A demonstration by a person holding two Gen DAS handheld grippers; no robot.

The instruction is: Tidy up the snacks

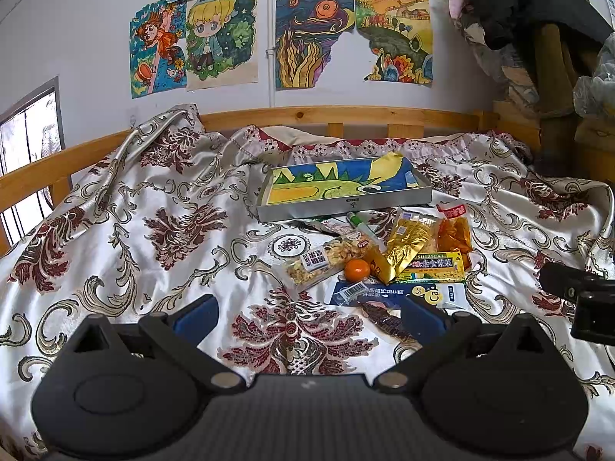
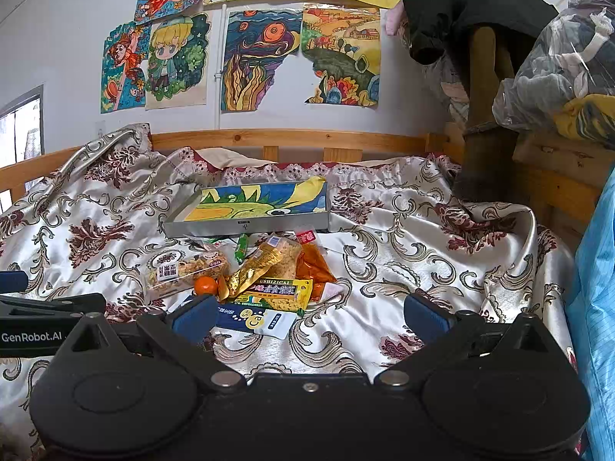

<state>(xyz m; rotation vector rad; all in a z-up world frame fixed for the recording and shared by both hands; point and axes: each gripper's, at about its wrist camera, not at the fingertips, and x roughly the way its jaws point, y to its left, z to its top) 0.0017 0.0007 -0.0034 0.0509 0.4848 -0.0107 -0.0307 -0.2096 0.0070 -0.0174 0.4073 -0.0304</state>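
A pile of snacks lies on the bed: a clear pack of crisps (image 1: 326, 259) (image 2: 184, 269), a small orange (image 1: 356, 270) (image 2: 205, 285), a gold pouch (image 1: 407, 244) (image 2: 257, 269), a yellow bar pack (image 1: 432, 267) (image 2: 276, 291), a red-orange pack (image 1: 453, 238) (image 2: 313, 265) and a blue-white sachet (image 1: 392, 294) (image 2: 253, 317). Behind them sits a grey shallow box (image 1: 346, 205) (image 2: 246, 226) lined with a drawing. My left gripper (image 1: 307, 315) is open and empty, just short of the pile. My right gripper (image 2: 307, 315) is open and empty, to the pile's right.
A patterned satin cover (image 1: 153, 230) spreads over the bed. A wooden rail (image 1: 307, 115) runs along the back under wall drawings. A wooden post and bagged clothes (image 2: 557, 69) stand at the right. A blue cloth (image 2: 595, 288) hangs at the far right edge.
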